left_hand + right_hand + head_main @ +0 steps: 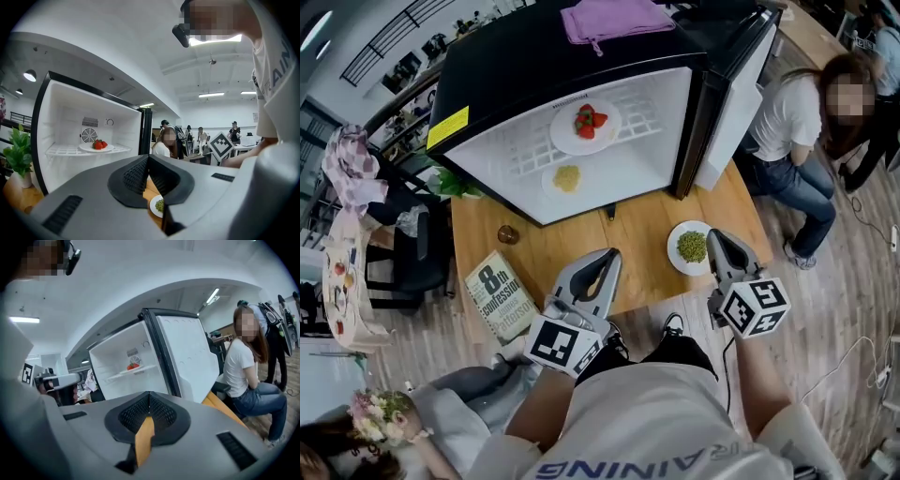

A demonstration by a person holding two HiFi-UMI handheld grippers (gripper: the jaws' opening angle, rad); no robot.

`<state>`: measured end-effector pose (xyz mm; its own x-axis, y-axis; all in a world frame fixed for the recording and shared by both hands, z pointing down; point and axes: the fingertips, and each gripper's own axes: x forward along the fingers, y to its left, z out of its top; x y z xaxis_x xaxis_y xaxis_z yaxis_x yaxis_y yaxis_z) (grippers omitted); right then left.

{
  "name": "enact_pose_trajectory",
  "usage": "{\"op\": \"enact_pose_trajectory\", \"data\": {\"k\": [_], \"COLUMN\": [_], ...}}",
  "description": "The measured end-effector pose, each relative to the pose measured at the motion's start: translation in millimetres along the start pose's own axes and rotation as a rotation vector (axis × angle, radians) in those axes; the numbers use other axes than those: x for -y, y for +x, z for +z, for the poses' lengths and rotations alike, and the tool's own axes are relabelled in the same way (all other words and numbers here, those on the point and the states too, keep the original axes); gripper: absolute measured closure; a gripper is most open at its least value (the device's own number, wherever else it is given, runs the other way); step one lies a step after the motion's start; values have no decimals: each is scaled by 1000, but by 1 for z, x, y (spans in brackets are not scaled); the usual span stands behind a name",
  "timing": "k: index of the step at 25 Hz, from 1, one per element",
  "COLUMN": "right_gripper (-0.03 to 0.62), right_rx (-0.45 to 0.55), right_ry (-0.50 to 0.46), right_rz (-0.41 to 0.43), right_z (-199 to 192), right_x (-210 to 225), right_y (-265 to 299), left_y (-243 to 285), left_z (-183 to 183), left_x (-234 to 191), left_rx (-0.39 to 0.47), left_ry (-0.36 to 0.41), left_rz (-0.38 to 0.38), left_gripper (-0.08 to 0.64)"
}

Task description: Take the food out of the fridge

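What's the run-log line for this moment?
fridge open | strawberries on shelf | yellow food on fridge floor | green food out on table | left gripper jaws shut, empty | right gripper jaws shut, empty

A wooden tabletop (581, 246) is carrying a book (502, 294), which is lying flat and cover up at its near left corner. A small brown round thing (508, 234) is sitting just beyond the book, apart from it. A potted plant (453, 182) is standing at the far left corner. A purple cloth (614, 21) is lying crumpled high in the head view. 1 person (789, 141) in a white shirt and jeans is sitting right of the tabletop. A floral cloth (349, 169) is hanging at the left.
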<state>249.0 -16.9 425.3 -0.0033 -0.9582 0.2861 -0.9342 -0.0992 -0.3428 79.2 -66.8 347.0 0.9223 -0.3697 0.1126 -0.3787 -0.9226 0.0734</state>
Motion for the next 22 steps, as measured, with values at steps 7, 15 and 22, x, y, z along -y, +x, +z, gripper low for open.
{"op": "enact_pose_trajectory", "data": {"k": [7, 15, 22], "right_gripper": [571, 571, 571], "right_rx": [163, 203, 186], "right_ry": [-149, -172, -153], "right_rz": [117, 186, 190], "right_z": [74, 104, 100], "right_x": [-56, -87, -88], "right_y": [-9, -4, 4], "left_y": [-15, -31, -34], "left_z": [28, 53, 58], "left_x": [-18, -33, -38], "left_rx": [68, 126, 145], "left_ry": [22, 46, 49], "left_rz": [68, 124, 140], "left_gripper": [551, 552, 552]}}
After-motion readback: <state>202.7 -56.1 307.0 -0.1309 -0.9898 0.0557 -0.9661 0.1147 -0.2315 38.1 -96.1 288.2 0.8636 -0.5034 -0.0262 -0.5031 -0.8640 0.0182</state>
